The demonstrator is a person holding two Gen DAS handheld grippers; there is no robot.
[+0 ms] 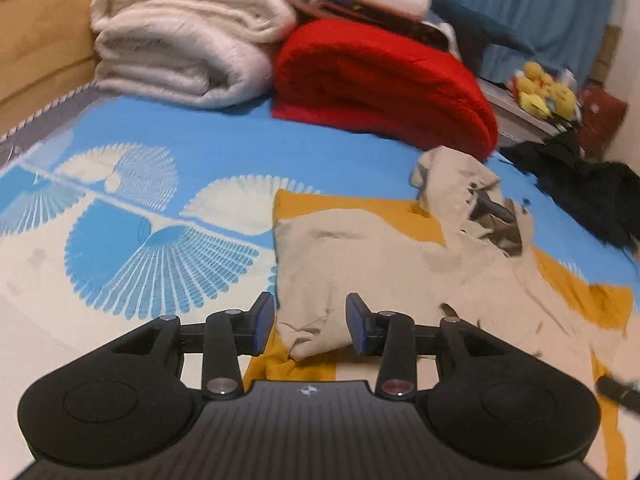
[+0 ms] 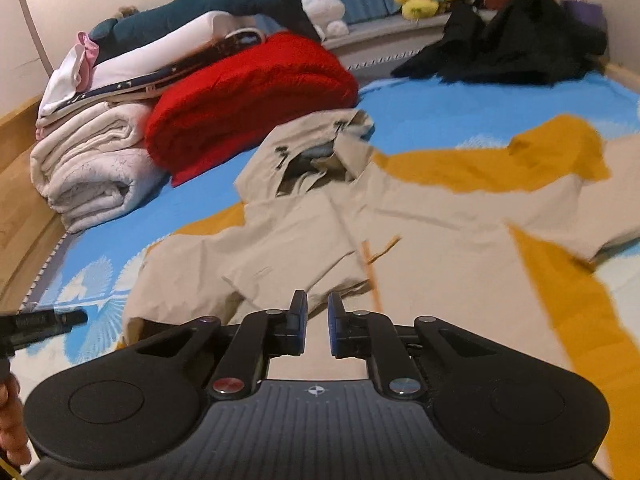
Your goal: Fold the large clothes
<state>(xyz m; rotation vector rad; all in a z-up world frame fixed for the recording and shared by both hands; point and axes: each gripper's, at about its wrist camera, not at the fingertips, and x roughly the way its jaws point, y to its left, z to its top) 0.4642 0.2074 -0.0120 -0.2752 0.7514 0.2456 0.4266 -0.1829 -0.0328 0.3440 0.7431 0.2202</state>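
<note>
A large beige and mustard-yellow fabric jacket [image 2: 400, 216] lies spread, partly folded, on the blue fan-patterned bed [image 1: 240, 148]. The left hand-held gripper [image 1: 310, 326] stands partly open over a beige sleeve end, gripping nothing. The right hand-held gripper [image 2: 317, 326] shows a narrow gap above the jacket front, nothing between its fingers. No containers are in view.

coat [image 2: 440, 236]: matt beige woven cloth, ahead of the tongs
red blanket [image 1: 380, 80]: fuzzy fleece, beyond
grippers [image 1: 310, 326]: matt black plastic, metal rivets
</note>
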